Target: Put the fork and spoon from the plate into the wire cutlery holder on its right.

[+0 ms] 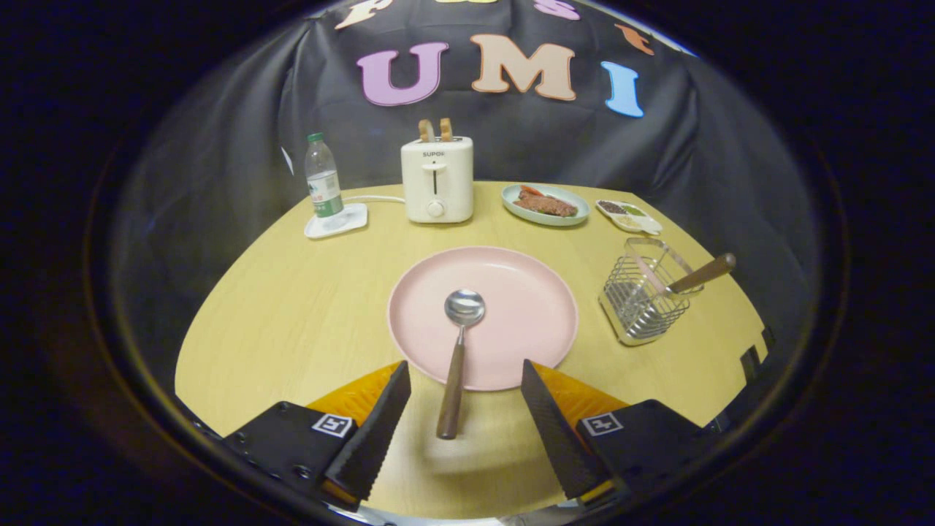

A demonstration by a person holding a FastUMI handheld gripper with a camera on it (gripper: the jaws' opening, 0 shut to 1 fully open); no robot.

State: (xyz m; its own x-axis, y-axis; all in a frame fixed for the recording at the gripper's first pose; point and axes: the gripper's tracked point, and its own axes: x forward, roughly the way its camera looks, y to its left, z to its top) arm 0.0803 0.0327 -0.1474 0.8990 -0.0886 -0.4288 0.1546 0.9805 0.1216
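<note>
A spoon (456, 349) with a metal bowl and a brown wooden handle lies on the pink plate (522, 307), bowl near the plate's middle, handle sticking out over the plate's near rim. The handle's end lies between my fingers without touching them. My gripper (465, 387) is open, one fingertip (398, 380) on each side of the handle. To the right of the plate stands the wire cutlery holder (643, 299). A wooden handle (703, 273), which looks like the fork's, leans out of it to the right.
At the back of the yellow table (292, 307) stand a white toaster (437, 179) with toast in it, a water bottle (323, 177) on a white coaster, a green plate of food (545, 204) and a small dish of condiments (629, 216).
</note>
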